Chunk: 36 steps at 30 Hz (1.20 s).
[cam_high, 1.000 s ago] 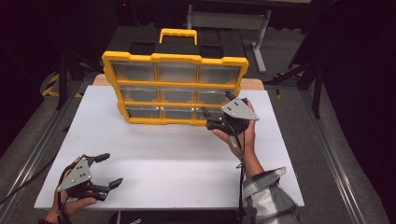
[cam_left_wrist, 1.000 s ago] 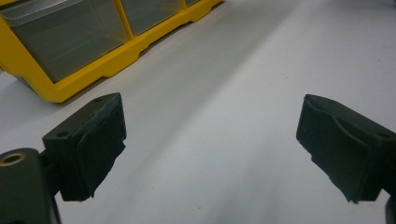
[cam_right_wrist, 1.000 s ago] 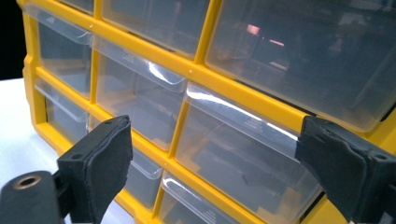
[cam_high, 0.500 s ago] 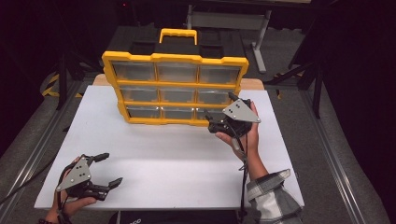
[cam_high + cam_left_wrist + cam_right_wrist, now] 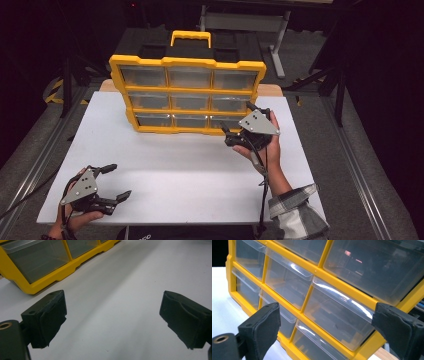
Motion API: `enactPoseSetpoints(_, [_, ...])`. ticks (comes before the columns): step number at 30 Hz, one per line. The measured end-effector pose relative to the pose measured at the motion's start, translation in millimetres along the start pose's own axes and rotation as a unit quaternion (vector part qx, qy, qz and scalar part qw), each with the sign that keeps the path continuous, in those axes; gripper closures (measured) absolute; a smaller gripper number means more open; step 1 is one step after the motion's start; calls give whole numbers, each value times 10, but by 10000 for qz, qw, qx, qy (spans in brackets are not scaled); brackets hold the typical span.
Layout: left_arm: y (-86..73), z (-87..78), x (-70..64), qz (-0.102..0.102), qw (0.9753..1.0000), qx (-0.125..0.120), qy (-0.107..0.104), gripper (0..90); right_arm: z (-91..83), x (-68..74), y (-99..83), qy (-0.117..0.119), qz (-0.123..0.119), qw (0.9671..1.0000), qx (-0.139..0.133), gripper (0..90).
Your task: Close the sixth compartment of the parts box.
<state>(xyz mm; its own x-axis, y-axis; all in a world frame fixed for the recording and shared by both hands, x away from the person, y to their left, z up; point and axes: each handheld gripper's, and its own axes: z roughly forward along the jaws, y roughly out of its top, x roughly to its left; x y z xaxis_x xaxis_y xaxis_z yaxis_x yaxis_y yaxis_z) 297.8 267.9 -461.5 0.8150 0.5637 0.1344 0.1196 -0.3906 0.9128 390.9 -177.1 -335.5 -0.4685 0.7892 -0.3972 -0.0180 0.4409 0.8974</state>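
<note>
Yellow drawer organizer (image 5: 187,95) faces right gripper (image 5: 235,134), jaws spread; left gripper (image 5: 112,182) gapes over bare table (image 5: 200,170).

Bright tabletop, dark surroundings, soft blur

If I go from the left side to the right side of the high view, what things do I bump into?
Left gripper, open, low on the white table → yellow drawer organizer with clear drawers → right gripper, open, at the organizer's lower right corner → plaid sleeve.
</note>
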Motion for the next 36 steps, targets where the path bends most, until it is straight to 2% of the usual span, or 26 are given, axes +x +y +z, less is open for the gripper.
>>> enactPoseSetpoints(36, [0,-3,-3,9,10000,1,14,81,-213,18,-105,8,-225,9997,58,101])
